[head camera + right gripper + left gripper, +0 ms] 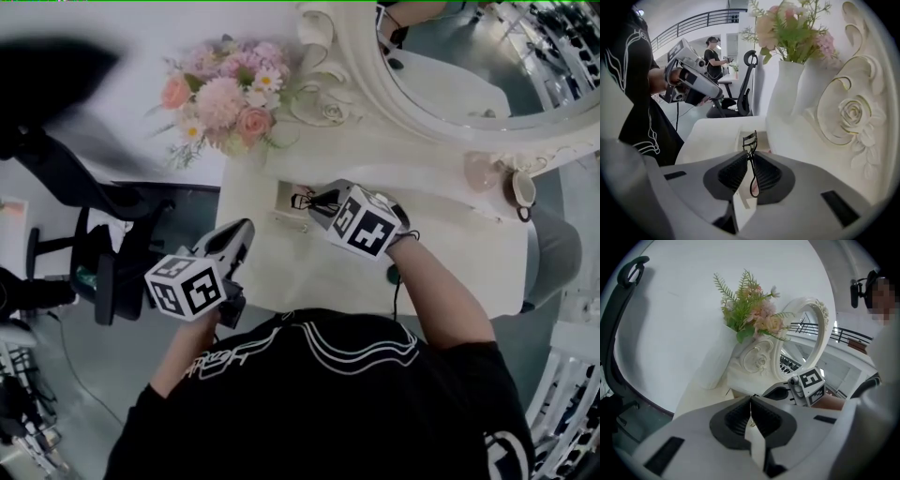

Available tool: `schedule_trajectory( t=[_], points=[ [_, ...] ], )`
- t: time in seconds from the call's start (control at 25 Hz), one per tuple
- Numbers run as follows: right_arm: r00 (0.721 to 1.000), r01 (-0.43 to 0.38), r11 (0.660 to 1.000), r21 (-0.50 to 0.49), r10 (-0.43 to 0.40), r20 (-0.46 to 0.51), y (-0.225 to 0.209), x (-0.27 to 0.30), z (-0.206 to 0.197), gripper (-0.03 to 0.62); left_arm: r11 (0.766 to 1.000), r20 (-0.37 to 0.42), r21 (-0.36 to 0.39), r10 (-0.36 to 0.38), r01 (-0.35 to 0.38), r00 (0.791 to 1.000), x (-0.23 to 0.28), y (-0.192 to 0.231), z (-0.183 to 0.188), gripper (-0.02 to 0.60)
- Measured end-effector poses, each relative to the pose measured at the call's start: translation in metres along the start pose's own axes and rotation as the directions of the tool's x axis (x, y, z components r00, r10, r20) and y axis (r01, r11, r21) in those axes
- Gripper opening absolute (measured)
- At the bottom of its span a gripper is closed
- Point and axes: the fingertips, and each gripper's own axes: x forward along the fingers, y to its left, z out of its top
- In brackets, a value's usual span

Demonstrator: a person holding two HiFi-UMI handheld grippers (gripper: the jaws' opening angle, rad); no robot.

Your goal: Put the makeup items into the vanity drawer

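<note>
My right gripper (316, 201) is shut on a black eyelash curler (302, 200). The curler (750, 140) stands upright between the pads, its head poking out past the fingertips of that gripper (750, 157). It hangs over a small open drawer (284, 210) at the back left of the white vanity top; in the right gripper view the drawer's rim (738, 140) lies just beyond the curler. My left gripper (246, 229) hovers at the vanity's left front edge. Its jaws meet at the tips with nothing between them in the left gripper view (750, 401).
A white vase of pink flowers (225, 98) stands at the back left beside an ornate oval mirror (450, 56). Bare vanity top (450, 244) stretches to the right, with small items (516, 187) at its far right. A black office chair (103, 253) stands left of the vanity.
</note>
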Motion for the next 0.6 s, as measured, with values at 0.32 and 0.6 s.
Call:
schedule_trajectory(
  t=[0.32, 0.6],
  points=[
    [0.997, -0.021, 1.0, -0.022, 0.019, -0.076, -0.003, 0.026, -0.005, 0.064, 1.0, 0.014, -0.018, 0.01, -0.01, 1.0, -0.004, 0.007, -0.001, 0.025],
    [0.998, -0.018, 1.0, 0.015, 0.018, -0.059, -0.008, 0.033, -0.006, 0.071, 0.999, 0.033, -0.031, 0.019, -0.018, 0.999, -0.009, 0.014, 0.003, 0.025]
  ],
)
